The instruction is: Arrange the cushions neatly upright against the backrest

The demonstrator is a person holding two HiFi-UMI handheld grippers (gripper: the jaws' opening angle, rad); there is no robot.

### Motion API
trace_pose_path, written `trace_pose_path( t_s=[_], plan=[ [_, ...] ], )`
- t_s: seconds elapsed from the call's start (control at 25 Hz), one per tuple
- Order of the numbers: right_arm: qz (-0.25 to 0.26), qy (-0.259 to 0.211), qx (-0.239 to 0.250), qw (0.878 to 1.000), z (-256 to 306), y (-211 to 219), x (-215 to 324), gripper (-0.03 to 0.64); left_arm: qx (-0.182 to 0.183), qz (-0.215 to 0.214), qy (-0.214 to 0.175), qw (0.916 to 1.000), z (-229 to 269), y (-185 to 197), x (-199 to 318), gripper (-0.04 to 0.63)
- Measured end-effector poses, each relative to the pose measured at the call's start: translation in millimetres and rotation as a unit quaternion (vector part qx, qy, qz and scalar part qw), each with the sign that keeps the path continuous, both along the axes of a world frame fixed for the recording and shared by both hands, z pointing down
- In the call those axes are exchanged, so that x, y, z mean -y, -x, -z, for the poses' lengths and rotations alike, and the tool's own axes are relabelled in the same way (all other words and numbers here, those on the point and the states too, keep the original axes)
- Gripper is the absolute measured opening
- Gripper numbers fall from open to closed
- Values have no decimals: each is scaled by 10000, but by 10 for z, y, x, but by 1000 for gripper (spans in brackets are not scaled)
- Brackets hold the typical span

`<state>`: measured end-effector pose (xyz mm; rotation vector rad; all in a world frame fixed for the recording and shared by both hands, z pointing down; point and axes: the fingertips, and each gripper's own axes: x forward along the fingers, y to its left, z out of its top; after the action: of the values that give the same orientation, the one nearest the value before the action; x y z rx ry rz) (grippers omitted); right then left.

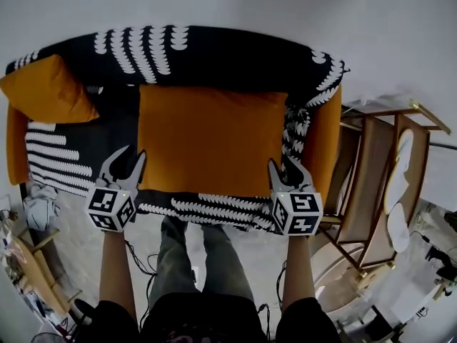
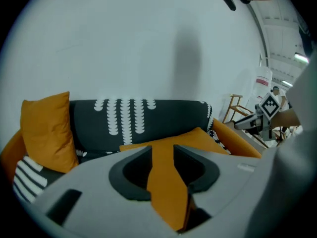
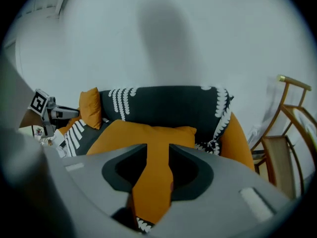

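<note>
Orange cushion — left gripper, right gripper (part-open)

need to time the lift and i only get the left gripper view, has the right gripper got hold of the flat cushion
observer: no. In the right gripper view the right gripper has its jaws apart, with the flat orange cushion showing in the gap, not pinched.
operator: where along the cushion is it
observer: the head view puts it at the cushion's front right corner, opposite the left gripper, which is by the front left corner.
</note>
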<state>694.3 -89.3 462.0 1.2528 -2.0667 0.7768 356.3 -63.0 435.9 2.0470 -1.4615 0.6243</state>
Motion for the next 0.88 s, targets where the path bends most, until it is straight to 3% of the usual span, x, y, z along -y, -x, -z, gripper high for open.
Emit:
trace_pose_path(
  t_s=[0.16,0.48,0.64,0.88],
  plan=[
    [64,348,-89,9993,-500,-13,82,210,-289,429,300,9982,-536,144,91,213],
    [-224,885,-85,9958,-1324,-143,159,297,-4,404,954,9946,-1524,391,147,364],
    [-439,1224,138,9914,-1563,-184,187,370,5,385,1318,9905,-1854,454,209,380],
    [-333,1472,43,9885,-1822,-159,237,371,-101,267,1747,9842,-2144,465,249,383]
  ],
)
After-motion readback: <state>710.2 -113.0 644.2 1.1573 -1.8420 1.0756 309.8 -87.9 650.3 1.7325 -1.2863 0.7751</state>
